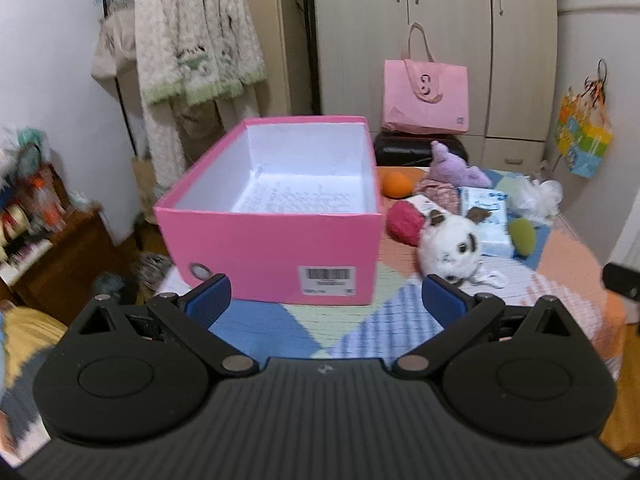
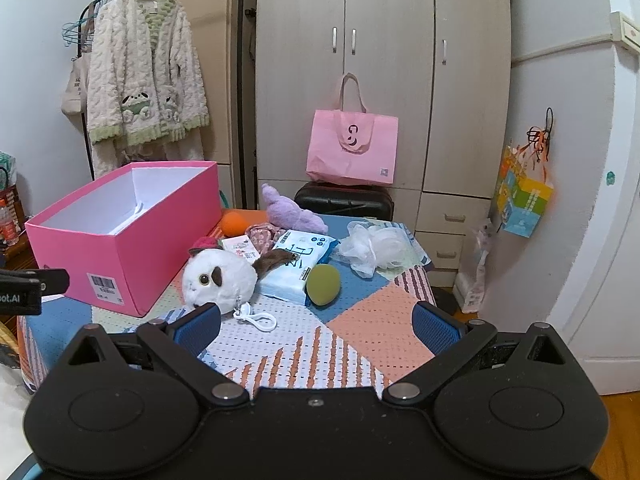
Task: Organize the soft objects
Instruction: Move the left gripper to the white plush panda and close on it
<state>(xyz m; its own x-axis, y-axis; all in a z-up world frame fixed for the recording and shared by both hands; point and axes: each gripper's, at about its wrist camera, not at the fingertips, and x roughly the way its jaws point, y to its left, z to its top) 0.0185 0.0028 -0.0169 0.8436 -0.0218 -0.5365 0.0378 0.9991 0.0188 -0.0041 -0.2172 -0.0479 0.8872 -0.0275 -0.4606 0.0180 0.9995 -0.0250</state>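
Both left gripper (image 1: pixel 326 300) and right gripper (image 2: pixel 316 330) wide open, empty. White plush keychain (image 2: pixel 218 278), 11 o'clock: light, squashy; pinch mid-body.

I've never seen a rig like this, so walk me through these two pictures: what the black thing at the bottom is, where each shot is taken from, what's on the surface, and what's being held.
The black shapes are hand-held grippers, one in each of a person's hands, each with a camera that looks out along its two blue-padded fingers. One picture comes from the left gripper, the other from the right gripper. Both are open and hold nothing.

On the patchwork cover stands an open pink box, with only paper inside. Beside it lie soft things: a white plush with a keyring clip, a purple plush, a green sponge, an orange sponge, a wipes pack and a white mesh puff.
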